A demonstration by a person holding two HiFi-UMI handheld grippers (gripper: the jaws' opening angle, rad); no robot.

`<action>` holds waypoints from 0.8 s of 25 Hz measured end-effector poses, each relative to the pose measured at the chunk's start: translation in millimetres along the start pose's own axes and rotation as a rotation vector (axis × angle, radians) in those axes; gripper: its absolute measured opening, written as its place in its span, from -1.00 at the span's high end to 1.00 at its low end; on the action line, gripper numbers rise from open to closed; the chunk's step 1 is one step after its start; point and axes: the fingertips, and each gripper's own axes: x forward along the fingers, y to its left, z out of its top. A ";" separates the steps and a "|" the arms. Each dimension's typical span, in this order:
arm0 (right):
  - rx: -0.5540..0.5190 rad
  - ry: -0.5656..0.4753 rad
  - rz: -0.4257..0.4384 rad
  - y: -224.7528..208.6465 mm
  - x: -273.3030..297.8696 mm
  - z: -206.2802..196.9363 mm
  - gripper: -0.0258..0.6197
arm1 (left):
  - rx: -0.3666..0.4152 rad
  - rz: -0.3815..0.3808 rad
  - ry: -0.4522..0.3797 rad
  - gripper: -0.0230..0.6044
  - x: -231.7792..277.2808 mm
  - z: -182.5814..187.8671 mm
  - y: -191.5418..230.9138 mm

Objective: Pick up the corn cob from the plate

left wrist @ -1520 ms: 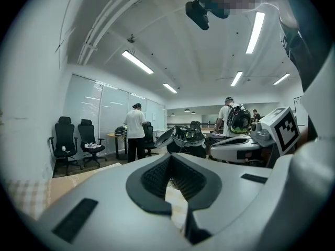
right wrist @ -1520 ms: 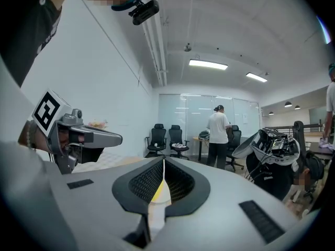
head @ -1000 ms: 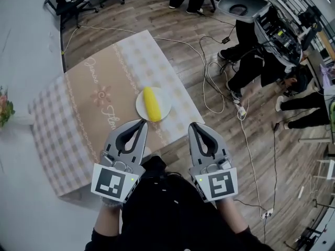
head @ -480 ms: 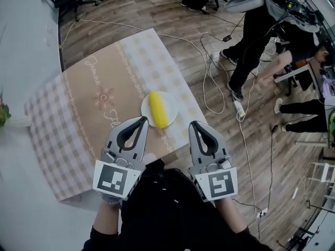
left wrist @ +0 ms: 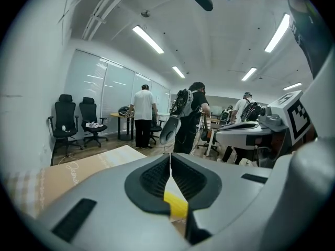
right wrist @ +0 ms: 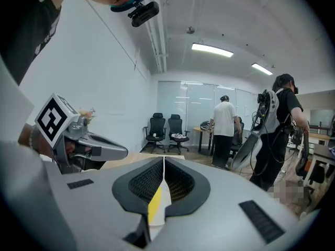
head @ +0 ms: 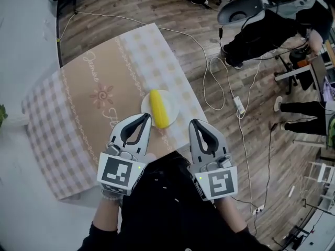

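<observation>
A yellow corn cob [head: 158,108] lies on a small white plate [head: 172,109] near the front right edge of the table. My left gripper [head: 145,118] is shut and empty, its tip just short of the plate's near left rim. My right gripper [head: 193,124] is also shut and empty, and it hangs past the table's edge to the right of the plate. In the left gripper view the corn cob [left wrist: 176,204] shows as a yellow strip below the closed jaws. The right gripper view shows the corn cob [right wrist: 154,206] and the plate [right wrist: 163,202] the same way.
The table wears a beige and checked cloth [head: 78,98]. Cables [head: 230,88] trail over the wooden floor to the right. People stand at the back right beside a white machine [head: 246,7]. Office chairs [left wrist: 78,127] stand at the far wall, and flowers [head: 1,114] sit at the left edge.
The plate with the corn cob now lies closer to both gripper tips. Both grippers have edged forward toward it, the left one also lower. Their jaws stayed shut.
</observation>
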 end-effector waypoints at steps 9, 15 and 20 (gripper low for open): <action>-0.017 0.000 0.036 -25.2 4.0 0.8 0.79 | -0.033 0.073 0.040 0.88 14.7 -10.7 4.7; -0.005 0.004 0.116 -29.0 10.1 -5.0 0.78 | -0.048 0.141 0.075 0.88 20.9 -14.9 5.9; -0.001 -0.001 0.163 -32.1 10.7 -7.4 0.78 | -0.085 0.181 0.107 0.81 26.6 -25.0 4.6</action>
